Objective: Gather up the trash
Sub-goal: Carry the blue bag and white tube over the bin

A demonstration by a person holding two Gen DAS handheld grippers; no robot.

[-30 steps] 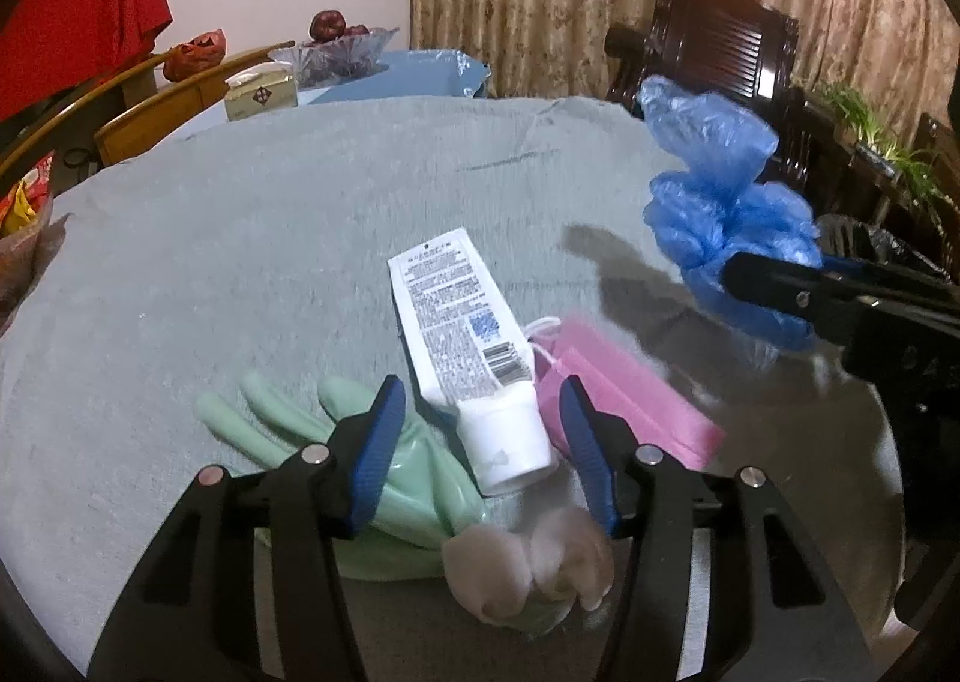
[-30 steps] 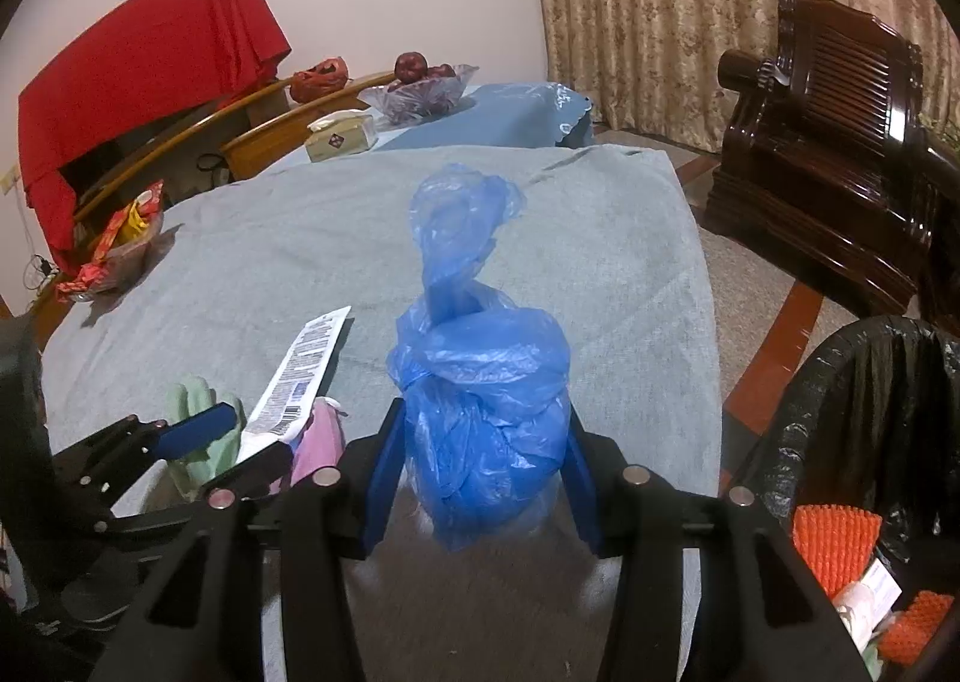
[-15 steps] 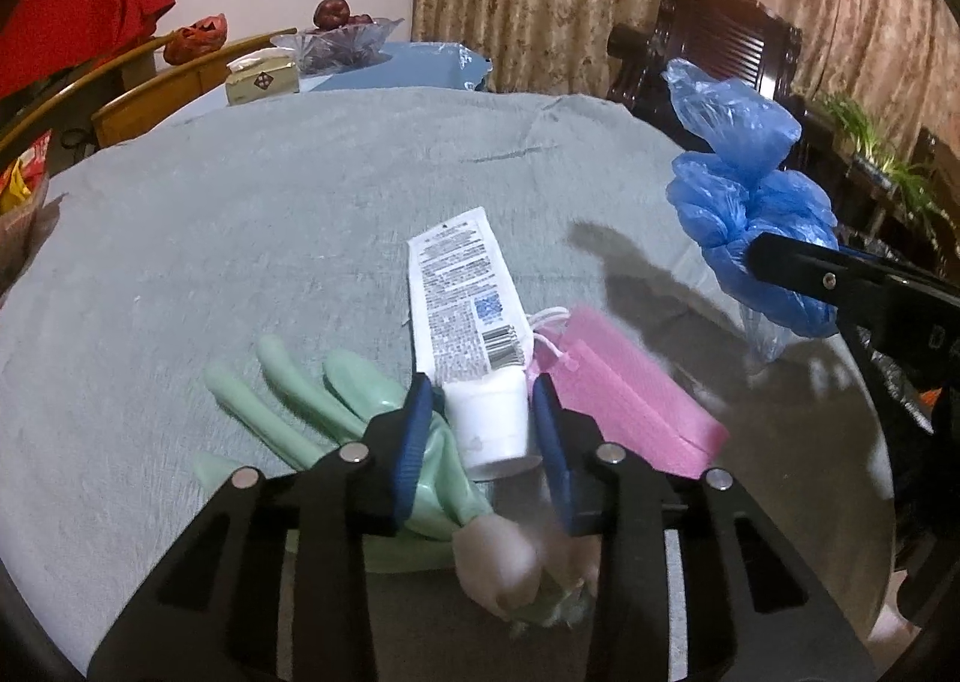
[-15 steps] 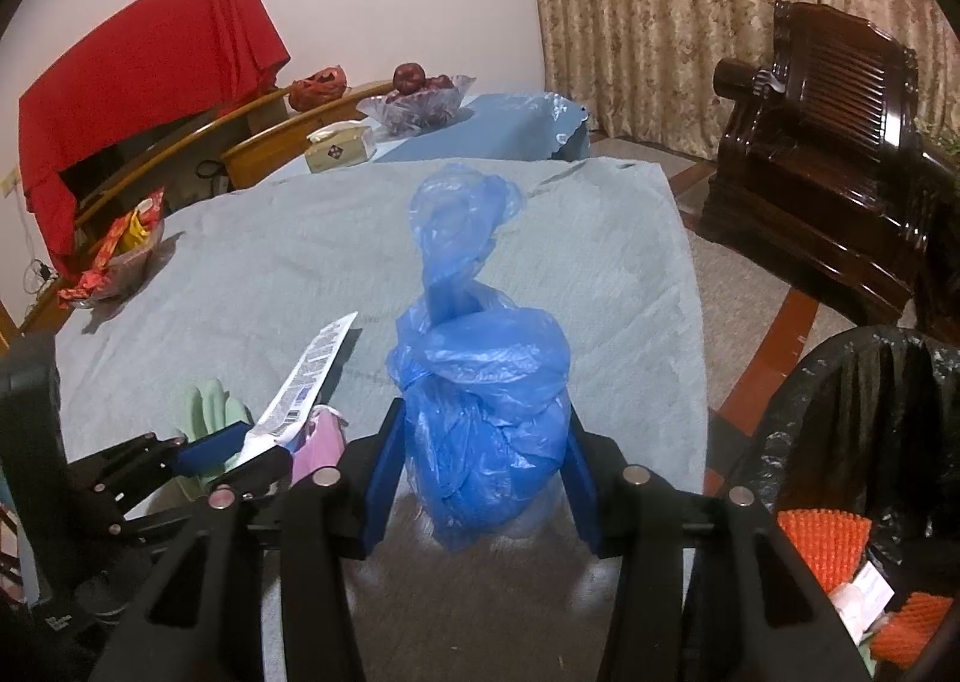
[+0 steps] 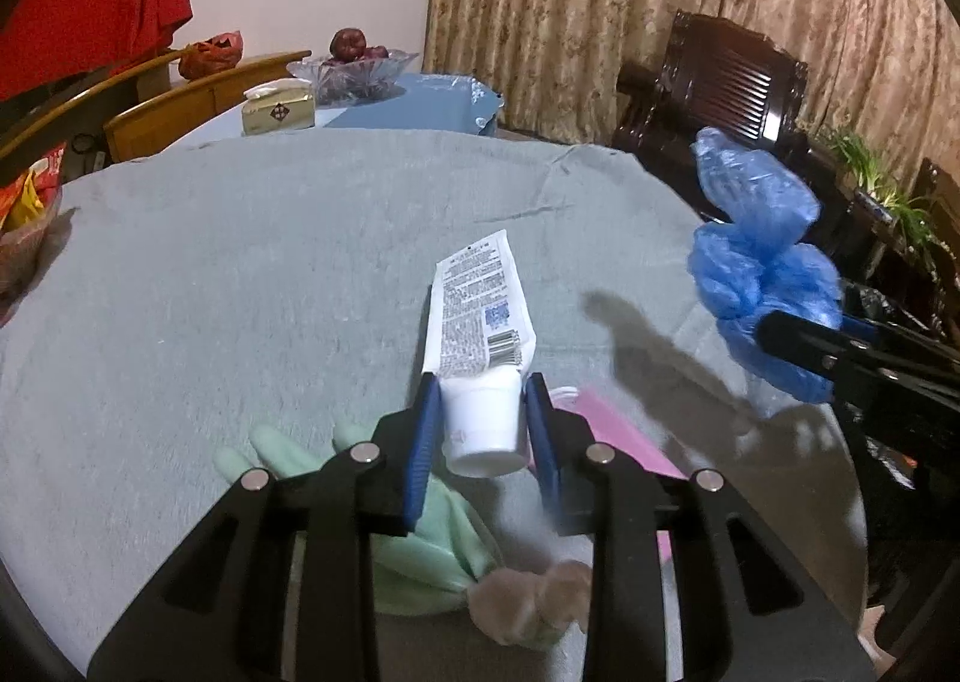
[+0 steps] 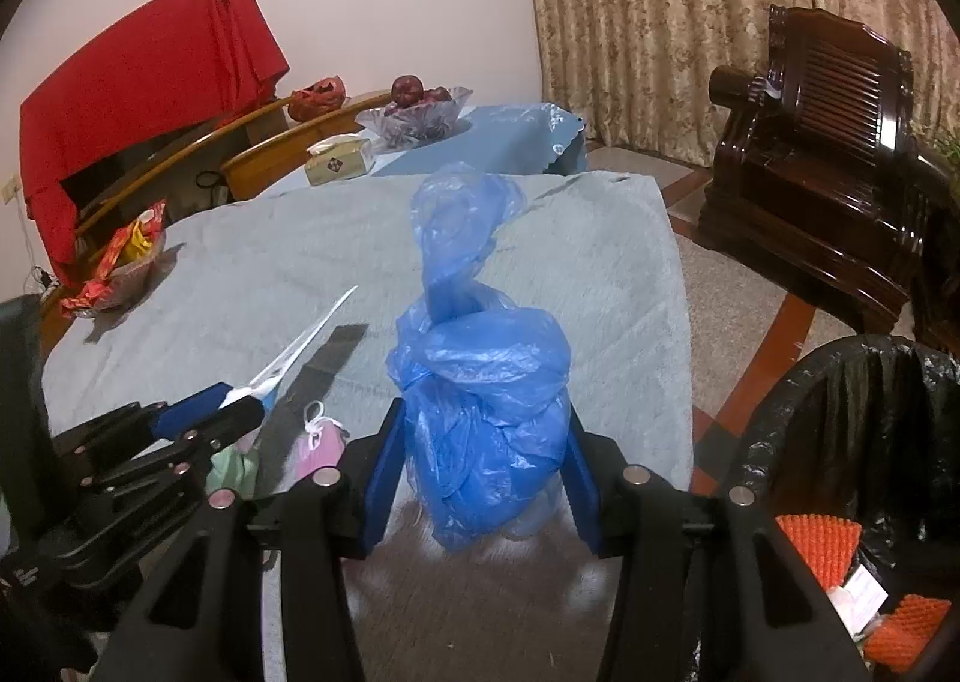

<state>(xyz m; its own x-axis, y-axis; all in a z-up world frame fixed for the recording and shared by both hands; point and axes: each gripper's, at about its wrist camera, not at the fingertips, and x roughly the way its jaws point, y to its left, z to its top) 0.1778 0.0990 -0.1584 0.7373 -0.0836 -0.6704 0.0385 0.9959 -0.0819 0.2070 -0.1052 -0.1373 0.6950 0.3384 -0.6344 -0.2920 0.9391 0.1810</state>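
The left gripper (image 5: 483, 412) is closing its jaws on the cap end of the white tube (image 5: 477, 322), now lifted off the grey cloth (image 5: 240, 292) where it lay before. The right gripper (image 6: 480, 442) is gripping the blue bag (image 6: 480, 412) near the cloth's right edge. Only the right view is showing the black bin (image 6: 870, 412) on the floor.

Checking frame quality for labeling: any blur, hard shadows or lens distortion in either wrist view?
Left wrist view: the fisheye bows the grey tablecloth; the pale lump near the lens is blurred; the blue plastic bag casts a hard shadow. Right wrist view: dark corner vignette; the bag's lower edge looks soft.
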